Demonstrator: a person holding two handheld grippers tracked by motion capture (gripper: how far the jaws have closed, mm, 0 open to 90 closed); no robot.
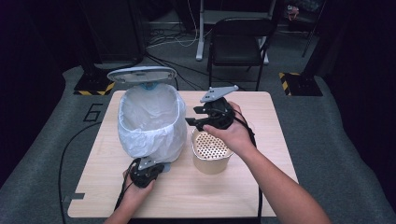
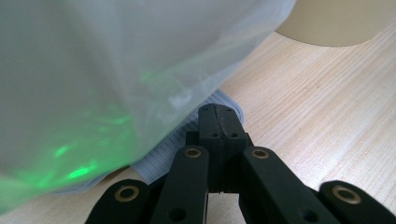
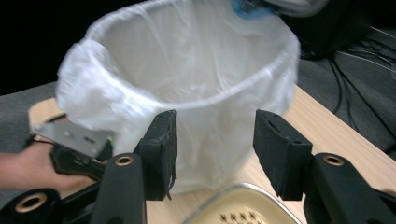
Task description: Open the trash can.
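Wooden table [image 1: 261, 186] on grey carpet, bearing a bin [image 1: 150, 122] lined with a white plastic bag [image 3: 187, 93], lid [image 1: 141, 73] tipped up at the far side. Just right of the bin, near but not clearly touching, a beige canister [image 1: 211, 151] with a perforated insert in its mouth. Left gripper [image 1: 148, 169] low on the table at the bin's near side, held in the left hand [image 1: 136, 189]; jaws pressed together with nothing clamped between them, tips resting against a ribbed pale pedal or foot [image 2: 196, 135] poking out from under the hanging bag. Right gripper [image 1: 198, 116] raised above the canister in the right hand [image 1: 236, 135], pointing toward the bin's right wall; jaws apart, nothing between the pads, the gap standing in front of the bag-covered side of the bin in the right gripper view [image 3: 212, 140], with the canister's rim at the bottom edge below it. Bin wall somewhat blurred there. Grey three-cornered plate atop each gripper, cables trailing back toward the near edge. Beyond the table, a black folding chair [image 1: 238, 39] and loose cables on the floor.
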